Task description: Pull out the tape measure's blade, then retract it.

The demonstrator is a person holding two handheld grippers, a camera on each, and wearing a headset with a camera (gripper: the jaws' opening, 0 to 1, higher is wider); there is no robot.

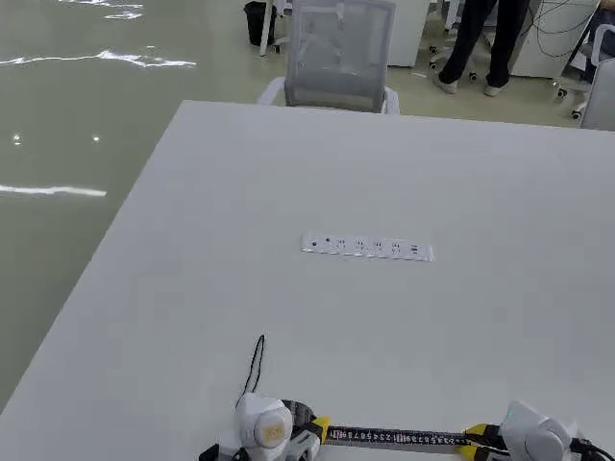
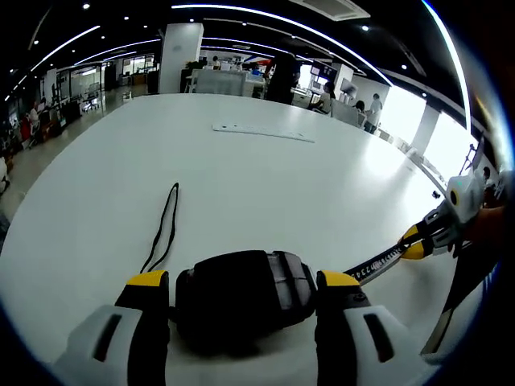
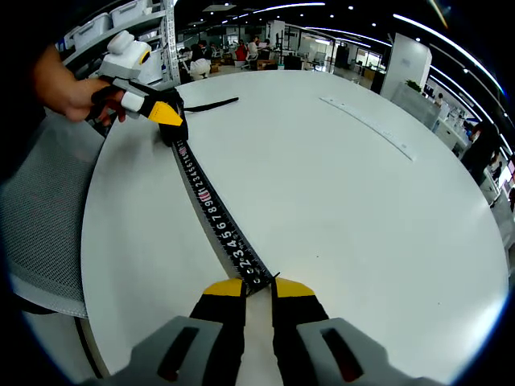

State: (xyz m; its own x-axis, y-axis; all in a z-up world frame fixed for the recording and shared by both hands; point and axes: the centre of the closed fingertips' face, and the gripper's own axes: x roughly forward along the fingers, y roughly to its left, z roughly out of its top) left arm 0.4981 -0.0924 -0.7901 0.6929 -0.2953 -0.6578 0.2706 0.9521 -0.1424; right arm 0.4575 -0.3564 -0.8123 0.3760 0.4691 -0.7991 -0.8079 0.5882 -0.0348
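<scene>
Pull-out looks done or nearly so, retract not yet done (my read, about halfway): tape measure [image 2: 241, 293] sits at the near edge of the white table [image 1: 288, 173], well to the person's side of the power strip [image 1: 367, 248]. It's clamped between the left gripper [image 2: 243, 281] jaws, both yellow pads pressed on its black sides, closed as far as it allows. The blade [image 3: 217, 221] lies flat on the table, running from the tape measure off to the right, roughly parallel to the power strip and nearer the person than it. Right gripper [image 3: 249, 288] jaws are almost together with just a thin slit between them, pinching the blade's tip end (hook hidden between the pads, can't tell how it seats). Black wrist strap [image 1: 256, 357] trails slack from the tape measure toward the power strip, clear of the blade. To do it well: pin the tape measure down, walk the right gripper back along the blade line, don't drop the tip early or it likely whips, no twist or kink
</scene>
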